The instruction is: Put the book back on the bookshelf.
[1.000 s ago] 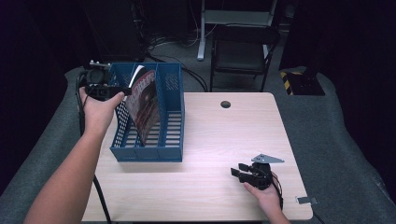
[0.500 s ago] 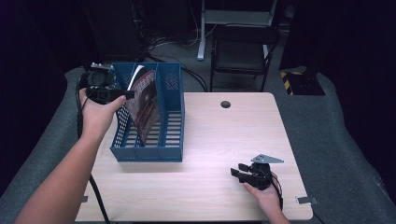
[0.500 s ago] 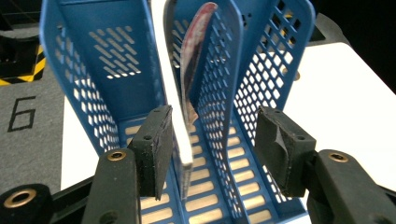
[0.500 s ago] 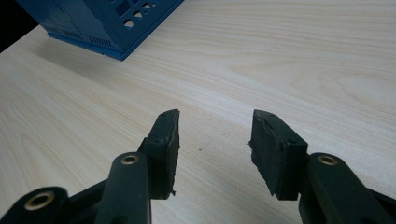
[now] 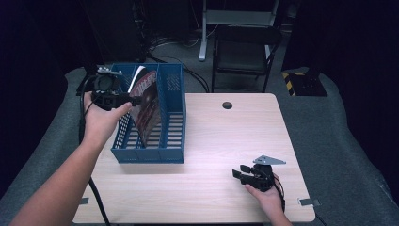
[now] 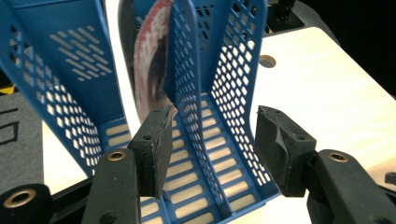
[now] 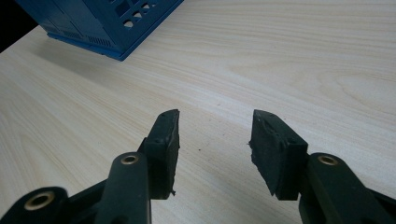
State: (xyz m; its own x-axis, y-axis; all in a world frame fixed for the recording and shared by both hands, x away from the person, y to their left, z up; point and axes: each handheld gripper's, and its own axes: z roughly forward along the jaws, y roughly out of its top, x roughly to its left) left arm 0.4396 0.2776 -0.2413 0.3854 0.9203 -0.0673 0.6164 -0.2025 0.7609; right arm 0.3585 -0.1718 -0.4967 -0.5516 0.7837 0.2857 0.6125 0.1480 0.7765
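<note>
Magazine: glossy red-and-dark magazine (image 5: 147, 106) stands leaning in the blue perforated plastic file rack (image 5: 170, 149), desk's left edge.
Left gripper (image 6: 210, 140): fingers apart, empty, just beside it, nearer.
Right gripper (image 5: 241, 175): fingers apart, near desk's front edge, well apart.

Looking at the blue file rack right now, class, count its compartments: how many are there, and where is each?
3 in the blue file rack: a left one beside the left gripper, a middle one holding the magazine, and a right one. None seems hidden.

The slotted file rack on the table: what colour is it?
Blue: the file rack is plain blue plastic with perforated walls, clearest in the left gripper view.
</note>
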